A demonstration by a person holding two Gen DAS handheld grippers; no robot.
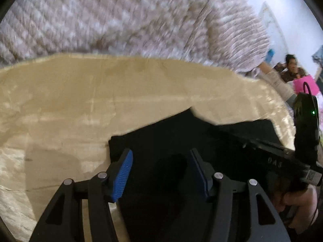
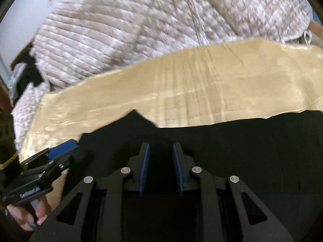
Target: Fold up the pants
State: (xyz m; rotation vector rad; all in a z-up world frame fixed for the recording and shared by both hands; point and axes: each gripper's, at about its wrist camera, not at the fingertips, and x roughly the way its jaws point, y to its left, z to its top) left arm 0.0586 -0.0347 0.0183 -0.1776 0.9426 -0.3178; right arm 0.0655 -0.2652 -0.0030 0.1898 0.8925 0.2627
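Flanking black pants [image 2: 242,151] on tan sheet [image 2: 201,84], quilted blanket [image 2: 121,30] beyond, both grippers released.

i see the black pants [image 2: 232,151] lying flat on the tan sheet [image 2: 201,92], plain dark fabric. their far edge runs uneven, with one small peak of cloth sticking up toward the quilted blanket [image 2: 121,40] beyond.
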